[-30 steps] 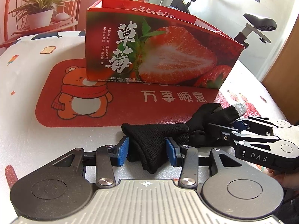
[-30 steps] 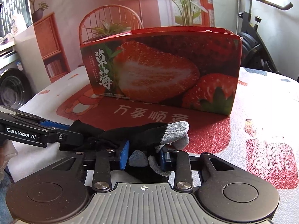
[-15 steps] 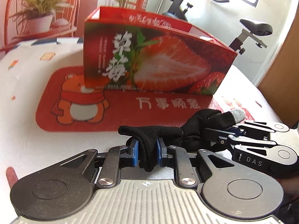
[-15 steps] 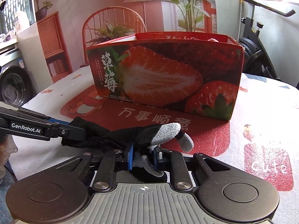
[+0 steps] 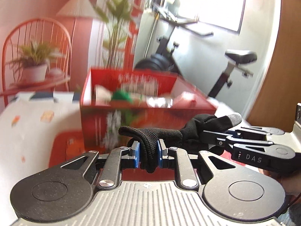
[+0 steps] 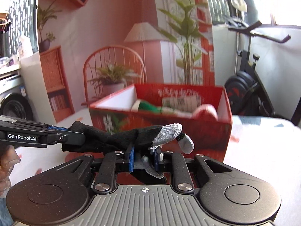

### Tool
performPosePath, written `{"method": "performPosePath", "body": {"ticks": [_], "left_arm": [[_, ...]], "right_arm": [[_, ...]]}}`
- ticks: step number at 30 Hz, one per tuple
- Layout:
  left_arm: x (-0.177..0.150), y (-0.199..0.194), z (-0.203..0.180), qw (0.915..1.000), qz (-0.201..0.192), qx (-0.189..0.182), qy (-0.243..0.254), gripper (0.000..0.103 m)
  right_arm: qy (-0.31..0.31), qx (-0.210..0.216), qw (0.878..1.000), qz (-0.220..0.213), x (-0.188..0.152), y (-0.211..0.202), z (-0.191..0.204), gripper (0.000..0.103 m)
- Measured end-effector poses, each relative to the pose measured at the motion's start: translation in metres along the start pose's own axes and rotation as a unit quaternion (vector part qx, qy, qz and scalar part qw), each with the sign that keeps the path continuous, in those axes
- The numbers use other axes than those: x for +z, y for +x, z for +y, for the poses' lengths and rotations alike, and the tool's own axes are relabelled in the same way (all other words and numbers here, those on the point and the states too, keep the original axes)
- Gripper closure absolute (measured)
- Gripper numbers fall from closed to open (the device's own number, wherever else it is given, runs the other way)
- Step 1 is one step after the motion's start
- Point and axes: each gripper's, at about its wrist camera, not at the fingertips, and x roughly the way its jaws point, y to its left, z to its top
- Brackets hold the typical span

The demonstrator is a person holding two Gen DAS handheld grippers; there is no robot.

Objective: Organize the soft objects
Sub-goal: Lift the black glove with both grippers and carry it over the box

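Observation:
A black knit glove (image 5: 150, 135) with grey fingertips (image 6: 169, 132) hangs stretched between both grippers, off the table. My left gripper (image 5: 148, 155) is shut on its cuff end, blue pads pressed into the fabric. My right gripper (image 6: 144, 158) is shut on the finger end, and grey fingertips stick out past its pads. In the left wrist view the right gripper (image 5: 222, 139) comes in from the right; the left gripper (image 6: 65, 135) reaches in from the left of the right wrist view. Behind the glove stands the open red strawberry box (image 5: 146, 113) (image 6: 207, 130), holding green, white and red soft items (image 6: 150, 108).
The box stands on a red mat (image 5: 64, 150) on a white patterned tablecloth (image 6: 263, 150). An exercise bike (image 5: 225, 66) is behind on the right. An orange chair with a potted plant (image 6: 111, 77) is behind the table. A hand (image 6: 5, 162) shows at the left edge.
Both grippers closed on the glove, then rose with it off the table. The views now look over the box rim into its inside instead of at its front face.

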Motion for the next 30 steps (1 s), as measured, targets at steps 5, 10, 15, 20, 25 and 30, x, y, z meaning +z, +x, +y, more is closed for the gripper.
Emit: {"method": "performPosePath", "body": {"ticks": [5, 10, 15, 20, 25, 30], "left_arm": [[0.044, 0.002, 0.001, 0.9994, -0.035, 0.002, 0.009, 0.083], [0.086, 0.027, 0.001, 0.9992, -0.036, 0.008, 0.017, 0.083], [0.112, 0.072, 0.011, 0.9999, 0.015, 0.004, -0.003, 0.083], [0.116, 0.122, 0.019, 0.9950, 0.099, 0.003, 0.011, 0.083], [0.109, 0.145, 0.025, 0.9888, 0.148, 0.001, 0.022, 0.083], [0.101, 0.163, 0.030, 0.9835, 0.179, 0.008, 0.028, 0.083]], "right_arm": [[-0.014, -0.003, 1.000, -0.023, 0.052, 0.010, -0.005, 0.085], [-0.013, -0.016, 1.000, -0.010, 0.099, 0.038, -0.019, 0.085], [0.036, -0.042, 0.998, 0.039, 0.130, 0.087, -0.038, 0.085], [0.045, -0.063, 0.991, 0.111, 0.124, 0.136, -0.054, 0.085], [0.084, -0.073, 0.980, 0.167, 0.101, 0.171, -0.064, 0.085], [0.096, -0.082, 0.973, 0.194, 0.085, 0.191, -0.067, 0.085]]}}
